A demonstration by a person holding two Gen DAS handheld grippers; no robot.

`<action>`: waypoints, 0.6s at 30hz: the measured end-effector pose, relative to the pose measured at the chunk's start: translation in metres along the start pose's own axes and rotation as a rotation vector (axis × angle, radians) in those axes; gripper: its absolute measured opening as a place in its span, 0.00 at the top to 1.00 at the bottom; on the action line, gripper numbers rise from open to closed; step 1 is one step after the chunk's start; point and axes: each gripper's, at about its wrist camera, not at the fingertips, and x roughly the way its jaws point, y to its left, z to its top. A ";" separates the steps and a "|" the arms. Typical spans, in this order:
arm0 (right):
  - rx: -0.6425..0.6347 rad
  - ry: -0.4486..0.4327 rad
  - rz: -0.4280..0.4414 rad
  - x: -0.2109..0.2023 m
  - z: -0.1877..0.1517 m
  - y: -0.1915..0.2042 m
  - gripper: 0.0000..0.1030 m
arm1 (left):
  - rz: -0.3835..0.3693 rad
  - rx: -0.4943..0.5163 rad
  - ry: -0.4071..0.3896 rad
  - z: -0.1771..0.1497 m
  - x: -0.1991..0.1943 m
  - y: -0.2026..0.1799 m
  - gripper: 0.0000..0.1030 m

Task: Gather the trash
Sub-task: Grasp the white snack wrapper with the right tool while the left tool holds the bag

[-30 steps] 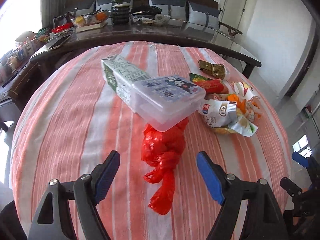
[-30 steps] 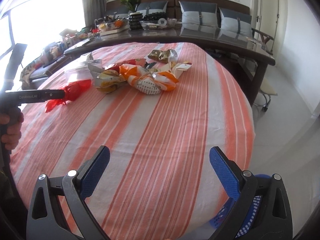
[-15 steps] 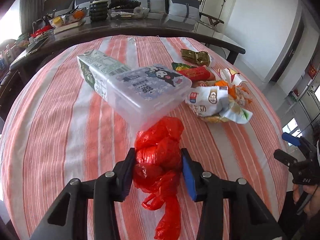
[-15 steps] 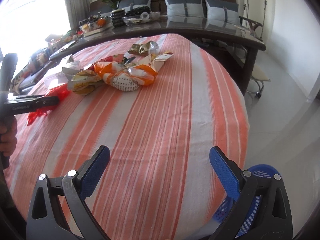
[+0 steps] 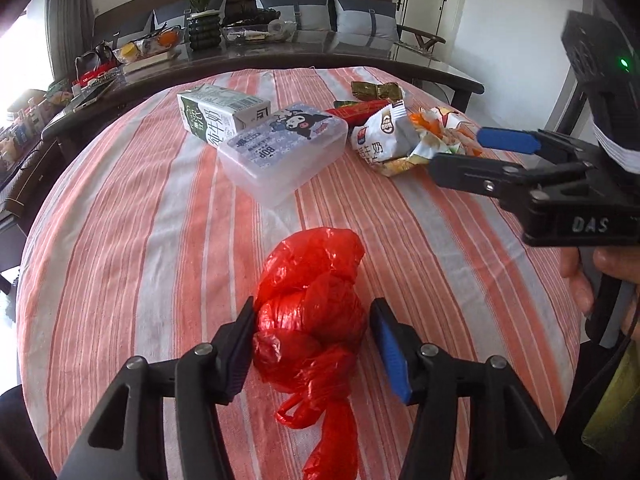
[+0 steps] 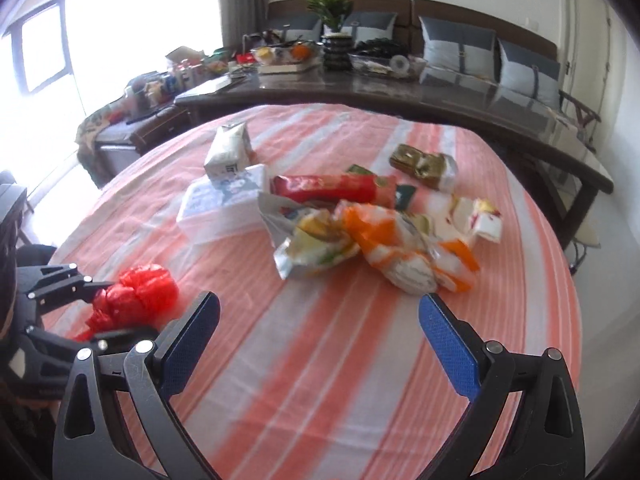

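Found the red plastic bag (image 5: 316,256), knotted and crumpled, lying on the near part of the bench (image 5: 132,240), which is covered in an orange-and-white striped cloth. Noted the left claw (image 5: 312,332) set down around the bag's middle, its jaws having just been opening: black pad against the bag's left side, blue pad just off its right side, no squeeze visible. Noted the bag's tail trailing back between the claw's arms.

Recorded the right claw (image 6: 320,340) standing wide apart with nothing between the pads, held above the cloth, near side of the wrapper heap. Confirmed from the left wrist view: same claw reaching in from the right, a hand (image 5: 600,276) on its handle.

Logged farther back, well apart from the bag: a milk carton (image 5: 216,114) on its side, a clear lidded plastic box (image 5: 284,152) touching it, a heap of crumpled snack wrappers (image 6: 380,240) just beside the box, a red packet (image 6: 332,188) behind the heap, and an olive-gold packet (image 6: 420,162) beyond that.
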 end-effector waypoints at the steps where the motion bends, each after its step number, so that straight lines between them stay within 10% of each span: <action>1: -0.023 0.001 -0.004 0.008 0.007 0.005 0.03 | 0.003 0.000 -0.005 -0.001 -0.001 0.000 0.45; 4: -0.068 0.033 -0.018 0.033 0.020 0.012 0.12 | 0.014 0.008 -0.013 -0.003 -0.001 -0.002 0.45; 7: -0.075 0.075 -0.042 0.043 0.016 0.010 0.61 | 0.012 0.007 -0.024 -0.004 -0.001 -0.001 0.45; 18: 0.006 0.098 0.008 -0.034 -0.058 -0.001 0.71 | 0.013 -0.002 -0.028 -0.006 -0.004 -0.001 0.45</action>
